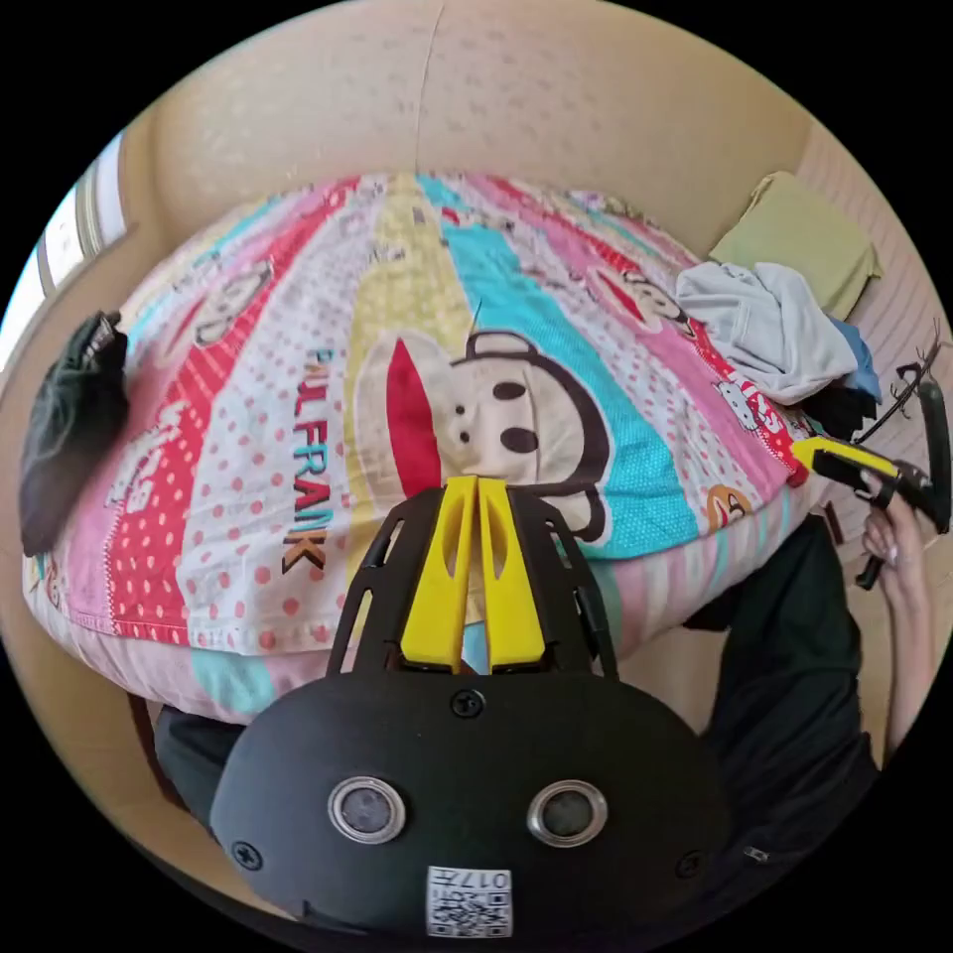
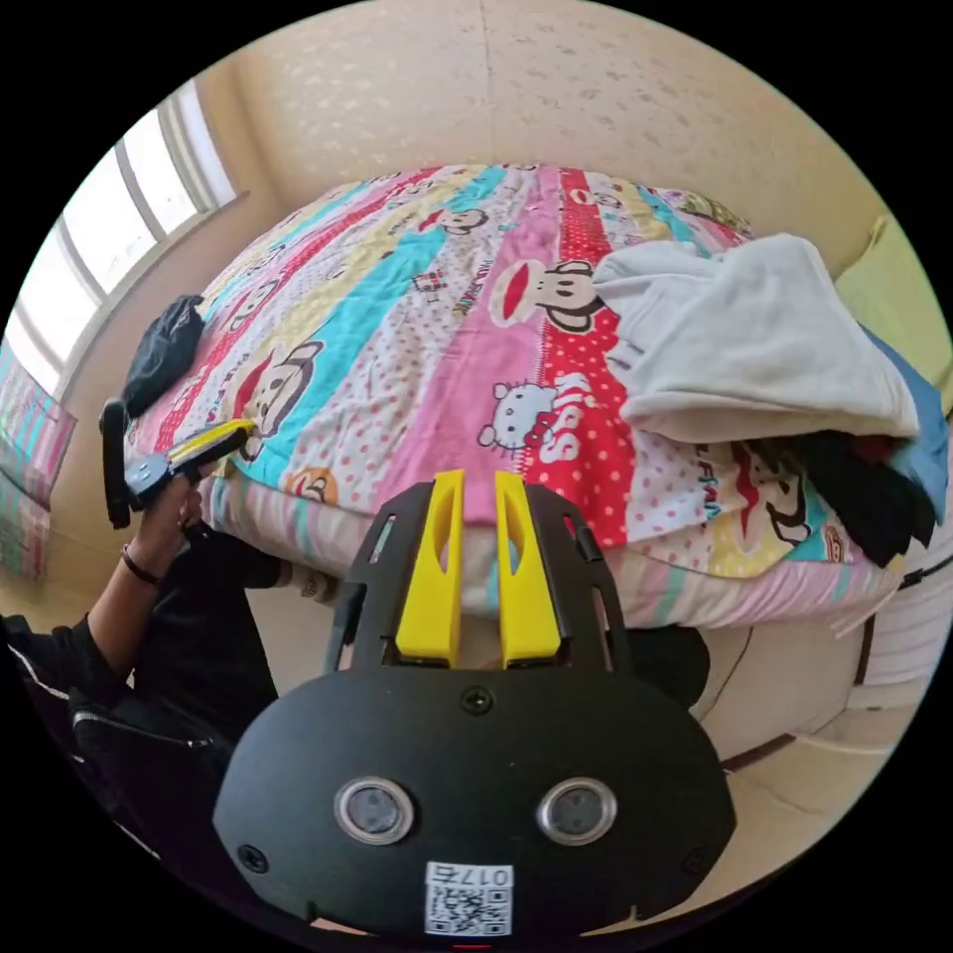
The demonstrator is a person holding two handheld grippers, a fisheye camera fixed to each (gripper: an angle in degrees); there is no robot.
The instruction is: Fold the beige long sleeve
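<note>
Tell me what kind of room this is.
Most likely a bedroom: a bed with a colourful cartoon sheet, a pile of clothes heaped on it, and a window beside it.

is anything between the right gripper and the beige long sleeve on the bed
Nothing visible blocks it. The right gripper hangs off the bed's near edge, and only bare cartoon bedsheet lies between it and the beige long sleeve. That garment tops the clothes pile, with dark and blue items underneath.
</note>
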